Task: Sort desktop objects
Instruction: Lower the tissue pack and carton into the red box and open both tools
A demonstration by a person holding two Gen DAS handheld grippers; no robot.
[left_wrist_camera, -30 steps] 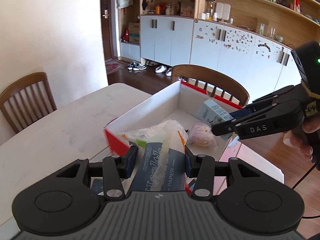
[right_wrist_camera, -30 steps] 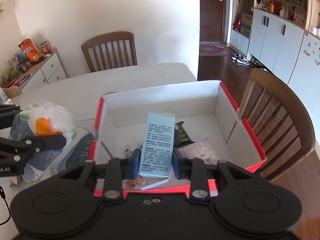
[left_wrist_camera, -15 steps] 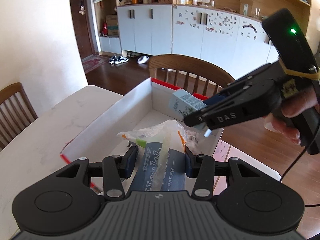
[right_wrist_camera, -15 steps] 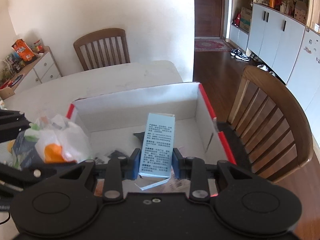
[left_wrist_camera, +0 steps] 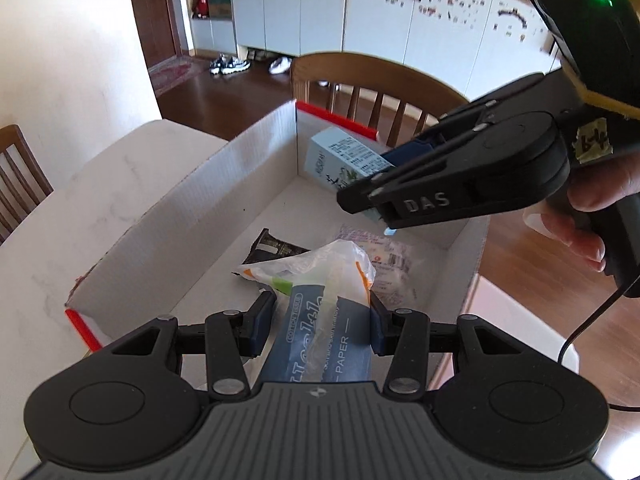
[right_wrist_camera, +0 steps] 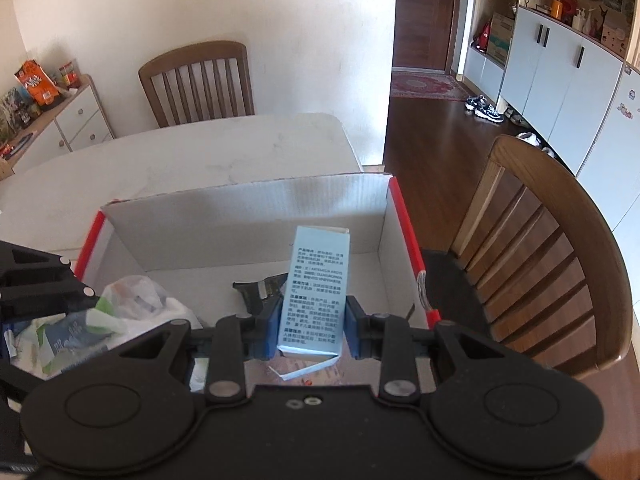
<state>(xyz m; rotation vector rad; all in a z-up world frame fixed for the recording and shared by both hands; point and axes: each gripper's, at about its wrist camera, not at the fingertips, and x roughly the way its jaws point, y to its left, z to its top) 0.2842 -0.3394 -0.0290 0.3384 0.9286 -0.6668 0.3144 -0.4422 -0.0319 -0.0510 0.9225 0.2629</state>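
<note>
We grip a blue tissue pack [left_wrist_camera: 320, 344] with a thin plastic bag [left_wrist_camera: 320, 268] draped over it between the fingers of our left gripper [left_wrist_camera: 322, 324]. Ahead of and below those fingers lies the open cardboard box [left_wrist_camera: 192, 216] on the tabletop [left_wrist_camera: 80, 200], holding a dark wrapper [left_wrist_camera: 272, 246] and a pale packet [left_wrist_camera: 384, 256]. Our right gripper [right_wrist_camera: 312, 322] has its fingers clamped on a light blue carton [right_wrist_camera: 316, 296], held above the box interior.
</note>
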